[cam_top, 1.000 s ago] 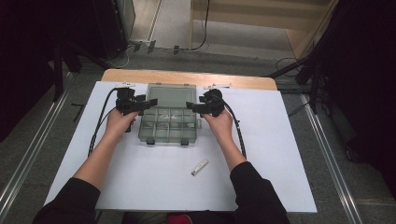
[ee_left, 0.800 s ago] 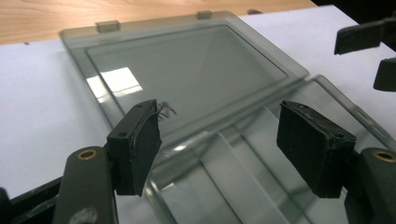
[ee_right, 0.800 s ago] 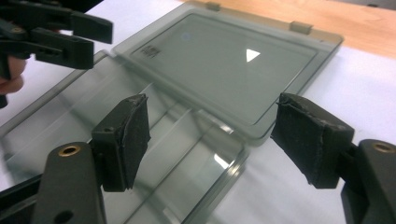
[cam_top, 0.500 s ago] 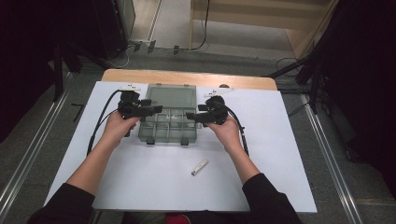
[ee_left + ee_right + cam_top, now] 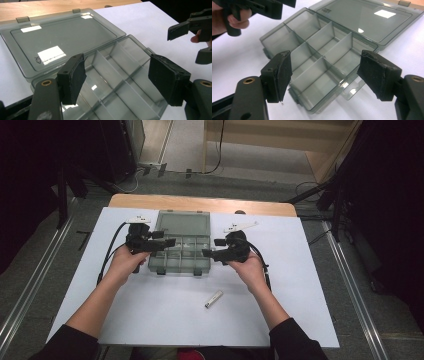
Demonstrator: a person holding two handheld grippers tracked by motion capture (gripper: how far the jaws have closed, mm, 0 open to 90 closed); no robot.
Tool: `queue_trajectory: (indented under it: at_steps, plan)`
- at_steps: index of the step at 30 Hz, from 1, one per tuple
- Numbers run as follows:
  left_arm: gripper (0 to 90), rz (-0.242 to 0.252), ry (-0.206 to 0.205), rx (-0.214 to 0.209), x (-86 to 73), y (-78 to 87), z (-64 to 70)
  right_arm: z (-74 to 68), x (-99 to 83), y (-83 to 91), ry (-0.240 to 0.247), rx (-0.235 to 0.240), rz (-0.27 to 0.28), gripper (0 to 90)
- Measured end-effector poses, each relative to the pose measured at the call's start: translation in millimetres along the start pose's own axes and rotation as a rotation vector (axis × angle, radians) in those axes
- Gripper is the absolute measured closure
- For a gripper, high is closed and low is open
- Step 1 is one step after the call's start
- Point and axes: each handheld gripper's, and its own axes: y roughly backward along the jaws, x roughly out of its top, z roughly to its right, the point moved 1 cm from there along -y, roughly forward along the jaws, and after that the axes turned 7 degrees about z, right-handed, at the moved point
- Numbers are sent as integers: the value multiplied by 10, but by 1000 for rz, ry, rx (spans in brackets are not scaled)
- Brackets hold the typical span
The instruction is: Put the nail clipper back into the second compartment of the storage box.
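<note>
Both grippers have drawn back slightly from over the box toward its sides. Left gripper (image 5: 167, 241) and right gripper (image 5: 209, 247) hover with jaws apart, gripping nothing. Compartment box (image 5: 177, 255) lies open mid-table (image 5: 150, 320), long axis running left-right, lid (image 5: 182, 224) folded flat away from the person.

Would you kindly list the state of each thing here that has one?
Compartment box: open, compartments empty.
Lid: folded back flat on the table.
Left gripper: open, holding nothing.
Right gripper: open, holding nothing.
Small white cylinder: lying on its side.
</note>
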Motion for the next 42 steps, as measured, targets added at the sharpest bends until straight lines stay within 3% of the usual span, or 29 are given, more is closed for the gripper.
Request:
queue_trajectory:
  at_steps: [14,18,33,42]
  plan:
    - [294,-34,-28,-31,-165,77,190,-66,-206,144,-1,12,-15,277]
    - [294,-47,-36,-35,-224,99,239,-127,-252,145,26,11,-25,277]
    - [294,-44,-78,-66,-426,323,429,-251,-385,286,13,52,-35,275]
    - [294,-46,-72,-78,-544,460,485,-320,-452,351,12,94,-52,274]
